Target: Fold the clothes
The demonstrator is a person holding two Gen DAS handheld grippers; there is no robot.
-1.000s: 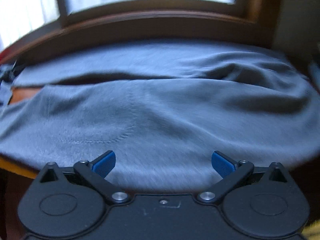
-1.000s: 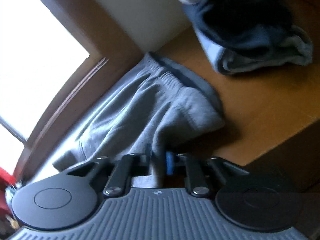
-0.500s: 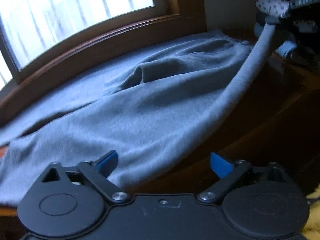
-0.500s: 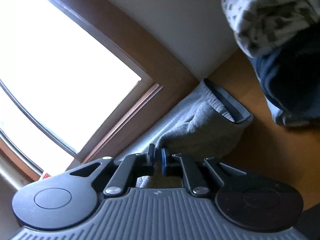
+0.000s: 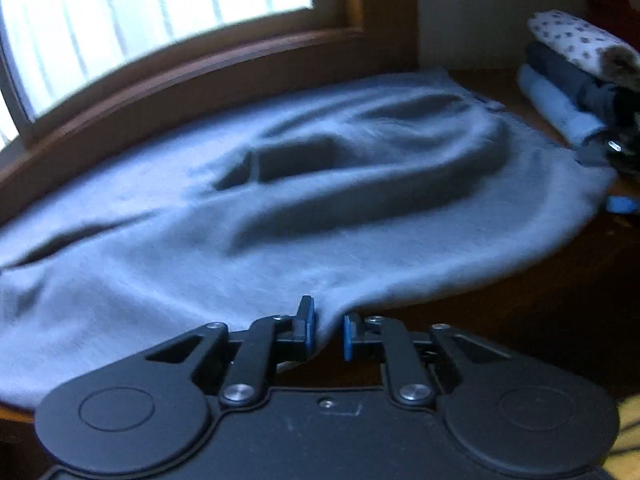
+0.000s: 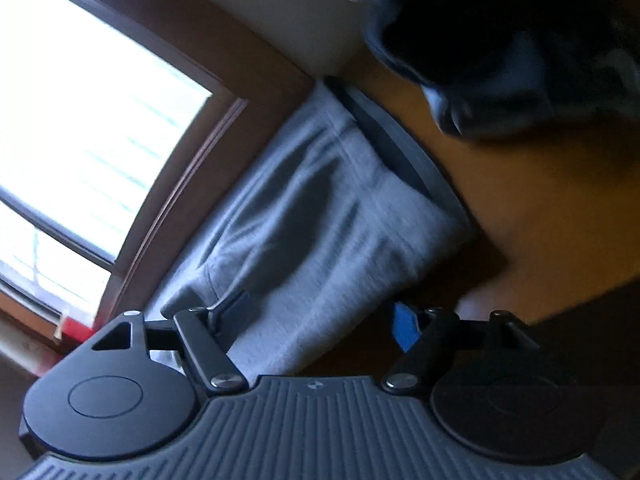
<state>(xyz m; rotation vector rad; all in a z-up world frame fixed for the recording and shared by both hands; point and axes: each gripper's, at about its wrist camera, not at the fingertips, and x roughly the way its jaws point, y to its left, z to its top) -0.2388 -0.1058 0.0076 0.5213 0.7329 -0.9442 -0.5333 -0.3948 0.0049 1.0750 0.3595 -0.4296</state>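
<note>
Grey sweatpants [image 5: 280, 216] lie spread and wrinkled on a wooden table below a window. My left gripper [image 5: 326, 330] is shut on the near edge of the sweatpants, with a fold of cloth pinched between its blue pads. In the right wrist view the sweatpants [image 6: 320, 220] show with their dark waistband [image 6: 400, 148] toward the table's free side. My right gripper [image 6: 320, 324] is open, its jaws wide apart over the near corner of the waist end, holding nothing.
A stack of folded clothes [image 5: 576, 80] stands at the far right of the table, with a spotted white piece on top. It looms dark in the right wrist view [image 6: 500, 40]. The window frame [image 5: 180, 76] runs along the back. Bare wooden table [image 6: 540, 220] lies right of the sweatpants.
My left gripper has closed from wide open onto the near edge of the sweatpants. My right gripper has opened and let go of the waist end, which now lies flat on the table.
</note>
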